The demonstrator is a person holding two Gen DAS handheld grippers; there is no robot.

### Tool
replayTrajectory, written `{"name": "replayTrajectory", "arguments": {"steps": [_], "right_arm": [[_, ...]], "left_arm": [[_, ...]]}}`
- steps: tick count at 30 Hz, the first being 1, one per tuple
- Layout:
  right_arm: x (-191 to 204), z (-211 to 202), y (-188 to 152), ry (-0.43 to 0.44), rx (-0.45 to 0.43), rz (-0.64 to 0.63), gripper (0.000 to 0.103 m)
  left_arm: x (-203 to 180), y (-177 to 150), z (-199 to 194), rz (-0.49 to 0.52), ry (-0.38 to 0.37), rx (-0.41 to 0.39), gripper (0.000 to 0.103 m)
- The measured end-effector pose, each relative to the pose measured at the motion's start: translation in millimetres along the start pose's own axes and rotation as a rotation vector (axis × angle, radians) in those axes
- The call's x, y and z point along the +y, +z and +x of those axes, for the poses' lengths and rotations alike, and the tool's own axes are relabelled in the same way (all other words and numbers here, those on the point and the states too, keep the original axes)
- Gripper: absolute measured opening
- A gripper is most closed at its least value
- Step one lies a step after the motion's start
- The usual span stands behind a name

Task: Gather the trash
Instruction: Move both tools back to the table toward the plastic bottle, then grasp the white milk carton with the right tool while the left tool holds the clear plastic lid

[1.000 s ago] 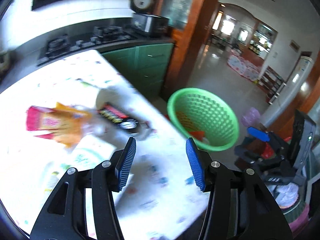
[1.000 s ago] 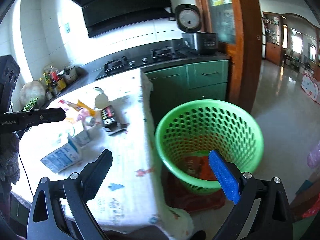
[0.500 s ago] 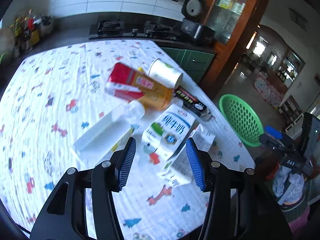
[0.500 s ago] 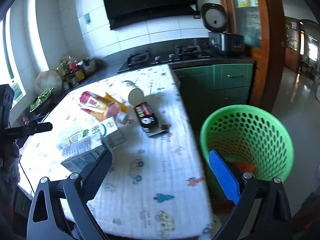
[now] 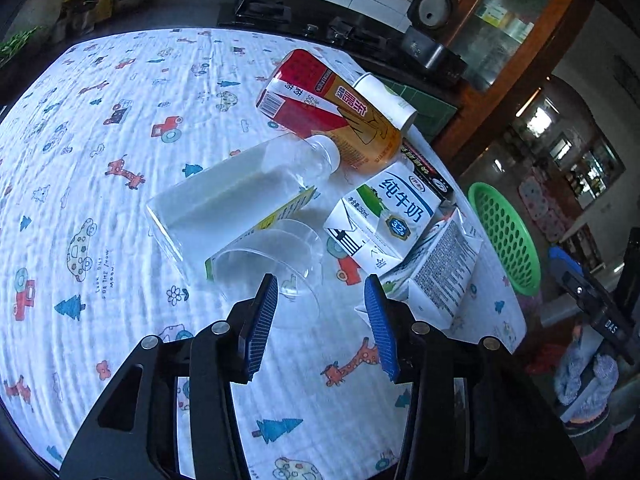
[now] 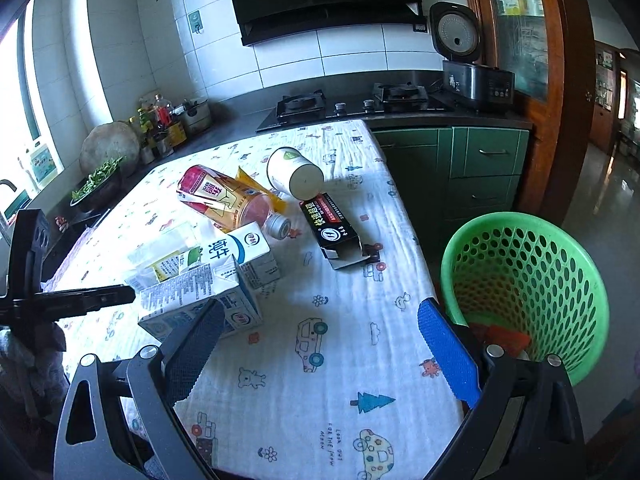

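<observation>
While you are bringing the left gripper point(image 5: 320, 300) down at the bottom centre of its frame, its jaws have just been closing and are standing part open with only cloth between them. The clear plastic cup point(image 5: 276, 256) is lying on its side just past the left pad, so you are risking a pad skating off its thin wall and flicking it into the clear bottle point(image 5: 236, 196) behind. To the right, two milk cartons point(image 5: 384, 220) are leaning on each other; nudging one is likely to tip both toward the table edge. The upright one is reading "纯牛奶" with "3.2" on a blue badge. Further up, the red and orange drink bottle point(image 5: 332, 120) is showing Chinese print and a barcode, and the tablecloth point(image 5: 100, 160) is carrying "LOOK OUT FOR THE MOON".

Your right gripper point(image 6: 320, 344) is hanging wide open and empty at the bottom of its frame. The black box point(image 6: 334, 228) mid-table is showing white Chinese characters I cannot make out, with the white cup point(image 6: 296, 174) beyond. The green basket point(image 6: 524, 288), at the right, is already holding something orange.
</observation>
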State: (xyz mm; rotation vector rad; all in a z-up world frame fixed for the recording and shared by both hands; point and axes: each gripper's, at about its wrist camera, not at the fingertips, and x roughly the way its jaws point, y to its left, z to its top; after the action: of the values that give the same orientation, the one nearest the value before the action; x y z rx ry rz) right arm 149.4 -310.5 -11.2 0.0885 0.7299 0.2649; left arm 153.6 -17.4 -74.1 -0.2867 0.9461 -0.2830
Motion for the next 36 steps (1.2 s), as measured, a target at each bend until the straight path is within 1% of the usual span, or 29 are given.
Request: {"name": "replayTrajectory", "arguments": {"steps": [2, 6, 8, 9, 10, 13, 15, 20, 25, 28, 32, 36], "right_arm": [[1, 1, -1, -0.003, 0.005, 0.001, 0.094], [3, 3, -2, 0.004, 0.021, 0.008, 0.094], [6, 4, -2, 0.015, 0.031, 0.014, 0.094], [8, 5, -2, 0.021, 0.037, 0.015, 0.094], [9, 6, -2, 0.026, 0.042, 0.015, 0.094], [19, 8, -2, 0.041, 0.058, 0.01, 0.094], [26, 10, -1, 0.051, 0.07, 0.007, 0.094], [45, 23, 1, 0.109, 0.122, 0.037, 0.094], [63, 44, 4, 0.175, 0.21, 0.121, 0.094], [71, 56, 7, 0.193, 0.26, 0.182, 0.094], [78, 71, 12, 0.176, 0.316, 0.27, 0.094], [81, 86, 16, 0.135, 0.369, 0.363, 0.093]], "left_arm": [[1, 2, 2, 0.001, -0.004, -0.013, 0.041], [4, 5, 10, -0.022, -0.028, -0.018, 0.031], [6, 6, 12, -0.033, -0.044, -0.025, 0.022], [7, 7, 12, -0.033, -0.051, -0.029, 0.014], [7, 7, 12, -0.03, -0.051, -0.034, 0.009], [7, 6, 10, -0.011, -0.051, -0.036, 0.004], [7, 5, 7, 0.001, -0.059, -0.034, 0.003], [6, 2, -8, 0.027, -0.096, -0.051, 0.001], [6, -2, -26, 0.06, -0.124, -0.08, 0.001], [10, -2, -35, 0.062, -0.146, -0.095, 0.001], [17, -3, -42, 0.072, -0.167, -0.111, 0.001], [23, -3, -47, 0.081, -0.194, -0.12, 0.001]]}}
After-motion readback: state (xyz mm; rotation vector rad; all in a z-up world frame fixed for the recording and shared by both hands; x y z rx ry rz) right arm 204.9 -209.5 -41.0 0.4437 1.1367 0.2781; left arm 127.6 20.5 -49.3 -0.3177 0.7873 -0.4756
